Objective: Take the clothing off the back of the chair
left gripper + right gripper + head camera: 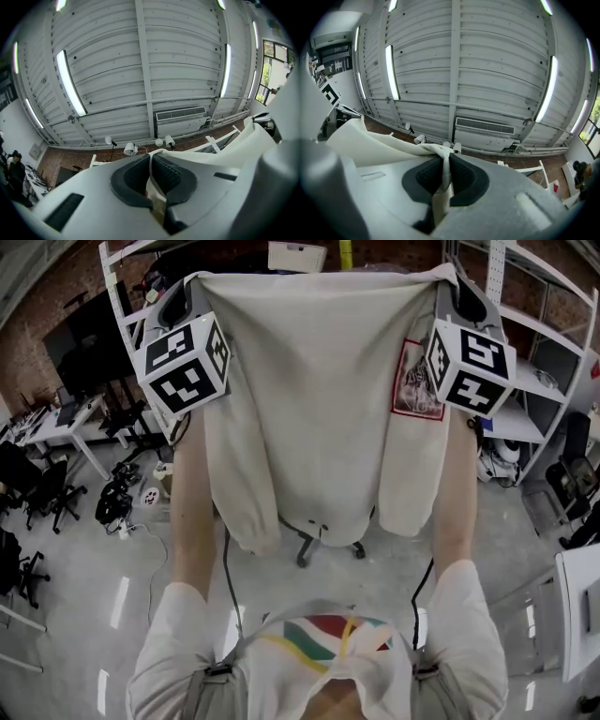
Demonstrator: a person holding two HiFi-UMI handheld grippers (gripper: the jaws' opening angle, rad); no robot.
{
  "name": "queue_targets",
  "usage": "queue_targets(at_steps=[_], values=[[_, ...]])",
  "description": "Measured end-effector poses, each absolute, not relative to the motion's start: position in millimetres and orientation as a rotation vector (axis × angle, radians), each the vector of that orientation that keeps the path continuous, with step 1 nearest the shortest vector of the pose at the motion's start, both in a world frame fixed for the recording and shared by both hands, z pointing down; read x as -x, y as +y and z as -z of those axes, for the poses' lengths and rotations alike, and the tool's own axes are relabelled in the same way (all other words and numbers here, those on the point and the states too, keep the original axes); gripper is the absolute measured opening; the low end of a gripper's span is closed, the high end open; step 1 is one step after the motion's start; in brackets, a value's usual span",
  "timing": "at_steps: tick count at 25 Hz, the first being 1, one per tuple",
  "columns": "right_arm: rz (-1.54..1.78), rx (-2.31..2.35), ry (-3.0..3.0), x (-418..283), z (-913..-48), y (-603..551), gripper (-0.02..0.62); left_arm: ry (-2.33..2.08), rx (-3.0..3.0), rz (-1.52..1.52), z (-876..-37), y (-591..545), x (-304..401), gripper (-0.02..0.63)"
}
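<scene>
A cream sweatshirt point(319, 399) with a red-edged patch point(412, 381) hangs spread out in the air, held up by its two shoulders. My left gripper point(192, 282) is shut on its left shoulder, and my right gripper point(448, 277) is shut on its right shoulder. In the left gripper view the black pads point(166, 176) pinch a fold of cream cloth point(152, 190). The right gripper view shows the cloth point(440, 154) bunched between the closed pads point(459, 176). Both grippers point up toward the ceiling. The chair is mostly hidden behind the garment; only its wheeled base point(328, 545) shows below the hem.
Metal shelving point(534, 381) stands at the right and a white rack point(127, 324) at the left. Office chairs point(42, 488) and desks sit at the far left. A white table corner point(581, 606) is at the right edge. Cables trail on the glossy floor point(141, 531).
</scene>
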State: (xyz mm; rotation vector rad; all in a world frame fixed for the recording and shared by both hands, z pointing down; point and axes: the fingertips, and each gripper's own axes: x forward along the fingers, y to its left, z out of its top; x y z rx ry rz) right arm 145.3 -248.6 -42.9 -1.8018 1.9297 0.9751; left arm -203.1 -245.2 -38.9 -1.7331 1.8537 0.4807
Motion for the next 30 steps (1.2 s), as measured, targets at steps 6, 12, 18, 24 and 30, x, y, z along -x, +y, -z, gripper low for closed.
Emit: queue_targets(at_steps=[6,12,18,24,30], values=[[-0.804,1.834,2.061,-147.3,-58.7,-266.0,0.012,1.899,1.85,-0.439,-53.6,-262.6,194.5,0.018],[-0.715,1.922,2.213,-132.5,-158.9,-280.1,0.012,1.968,1.876,-0.288,-149.8,-270.8,195.2,0.018],[-0.634,1.978,2.328,-120.4,-231.5,-294.0,0.012,2.024,1.951,-0.211,-225.8,-283.4,197.3,0.018],[-0.54,2.037,2.421,-120.6,-283.8,-309.8,0.012,2.063,2.023,-0.123,-277.4,-297.7,193.8,0.018],[-0.455,2.061,2.445,-123.8,-320.2,-317.8,0.014,2.081,2.059,-0.068,-311.4,-307.0,188.4,0.018]])
